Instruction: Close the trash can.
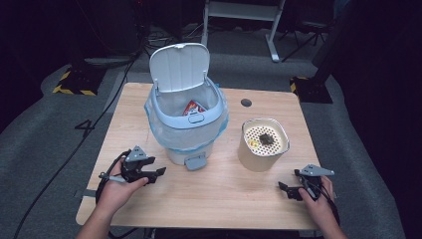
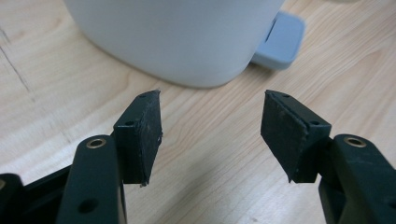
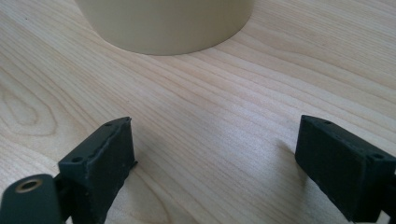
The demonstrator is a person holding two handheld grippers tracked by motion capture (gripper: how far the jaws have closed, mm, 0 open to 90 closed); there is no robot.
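The left gripper hangs just above the table, jaws apart with nothing between them. Straight ahead of it, close, stands the bin, lid tipped up and a bag lining its rim; its blue pedal lies just past the jaws, off toward the gripper's right pad. The right gripper also stands open and empty, with the beige tub just ahead of it, scraps lying on its perforated top.

I'd judge the tub is to be emptied into the bin. To do that well, take the tub low on its wall, square between both pads, keep it upright while carrying, and tip only once it is over the bin's mouth.
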